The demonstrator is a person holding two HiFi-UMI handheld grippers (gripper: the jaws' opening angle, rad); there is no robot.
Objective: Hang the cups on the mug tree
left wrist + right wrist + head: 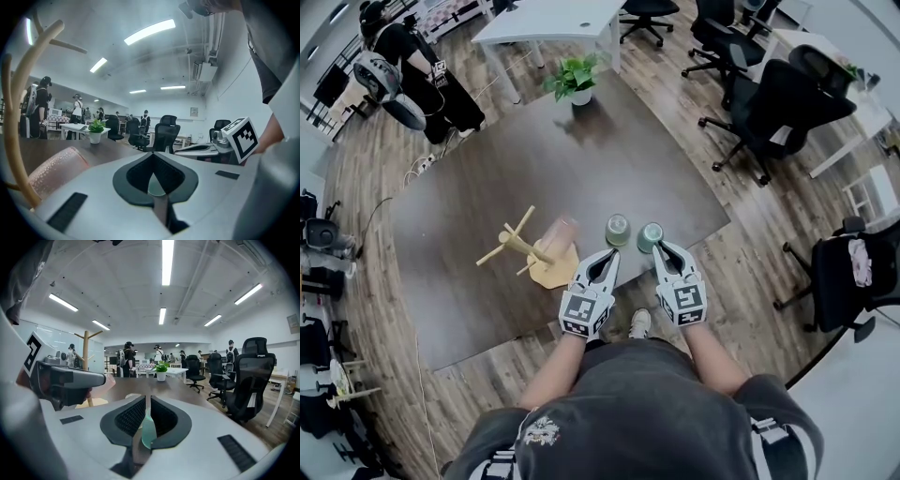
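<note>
The wooden mug tree [521, 246] stands on its flat base at the near left of the dark table [487, 206], its pale branches [18, 93] close beside my left gripper. A pink cup [561, 232] [56, 168] sits next to the base. To the right stand a green cup [618, 229] and a teal cup [650, 236]. My left gripper [613, 253] [151, 159] is shut, its tip just short of the green cup. My right gripper [661, 246] [146, 399] is shut at the teal cup's near side, with teal showing through the slit between its fingers. Whether it touches the cup is unclear.
A potted plant [575, 80] stands at the table's far end. Black office chairs [769, 103] are to the right, a white desk [553, 19] lies beyond, and people [403, 66] stand at the far left. The table's near edge runs just under my grippers.
</note>
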